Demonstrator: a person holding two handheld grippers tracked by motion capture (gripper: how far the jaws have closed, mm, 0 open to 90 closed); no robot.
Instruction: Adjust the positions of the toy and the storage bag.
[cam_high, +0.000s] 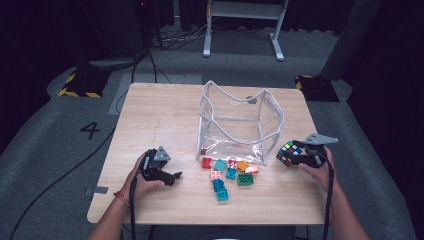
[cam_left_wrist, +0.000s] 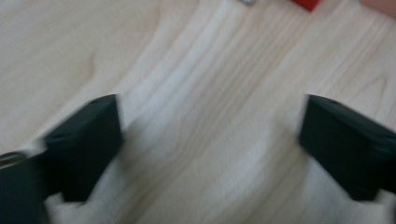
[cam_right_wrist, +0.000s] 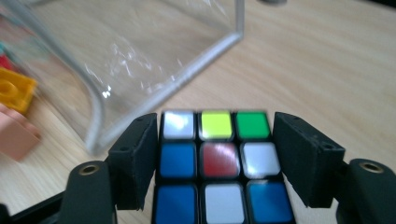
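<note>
The puzzle cube (cam_right_wrist: 219, 163) is clamped squarely between the two black jaws of the right gripper (cam_right_wrist: 215, 158), one pad flat on each side face, and in the high view it is carried just off the near right corner of the clear plastic bag (cam_high: 240, 125), over the right part of the wooden table (cam_high: 150, 110). The likely step is dropping the cube into the bag, so the grip is best kept firm and level until the cube is well above the white-piped rim (cam_right_wrist: 187, 70); that soft rim sags inward, and a low approach would probably push the wall in rather than clear it. A lift first, then a move across to the left over the opening, is advised before the jaws are let apart. The left gripper (cam_high: 162, 172) is held low over bare table at the near left, with nothing between its jaws, which stand apart in its own view. The loose toy bricks (cam_high: 227, 175) lie just in front of the bag and should be left undisturbed.
</note>
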